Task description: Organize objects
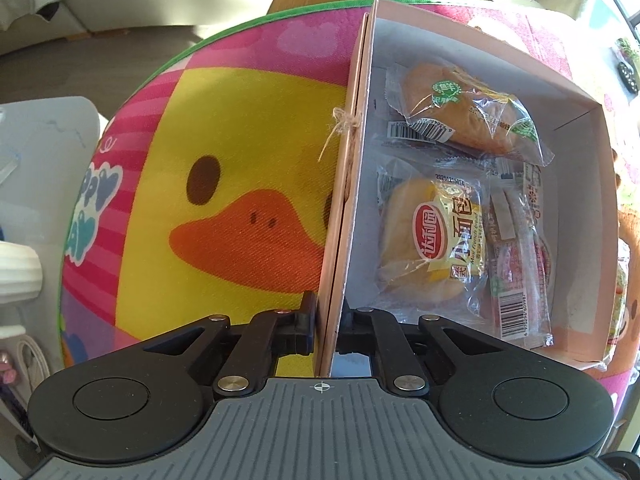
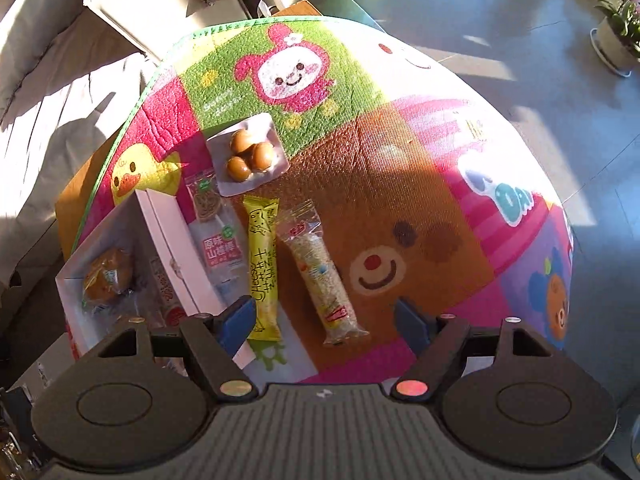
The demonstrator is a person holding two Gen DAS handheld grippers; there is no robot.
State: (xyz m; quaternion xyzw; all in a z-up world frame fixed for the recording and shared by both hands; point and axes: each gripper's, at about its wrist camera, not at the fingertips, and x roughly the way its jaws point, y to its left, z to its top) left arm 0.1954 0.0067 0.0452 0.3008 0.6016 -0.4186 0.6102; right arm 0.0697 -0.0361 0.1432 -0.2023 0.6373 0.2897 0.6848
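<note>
A cartoon play mat (image 2: 400, 184) spreads under both grippers, carrying a shallow pink box (image 1: 576, 216) and a row of loose snacks. The left gripper (image 1: 330, 326) is clenched on the box's near side wall, one finger outside and one inside; ahead of it in the box lie a wrapped bun (image 1: 464, 112), a small bread pack (image 1: 432, 240) and a red-labelled stick. The right gripper (image 2: 325, 322) hangs released, jaws wide, just above the mat. Directly ahead of it, between the line of its fingers, lie a yellow cheese stick (image 2: 262, 268) and a clear rice roll (image 2: 320, 272), long axes running away from the gripper. Beyond sit a hawthorn pack (image 2: 218, 232) and a pouch of eggs (image 2: 248, 156). The right hand is the nearer to the loose snacks; the box sits to its left.
</note>
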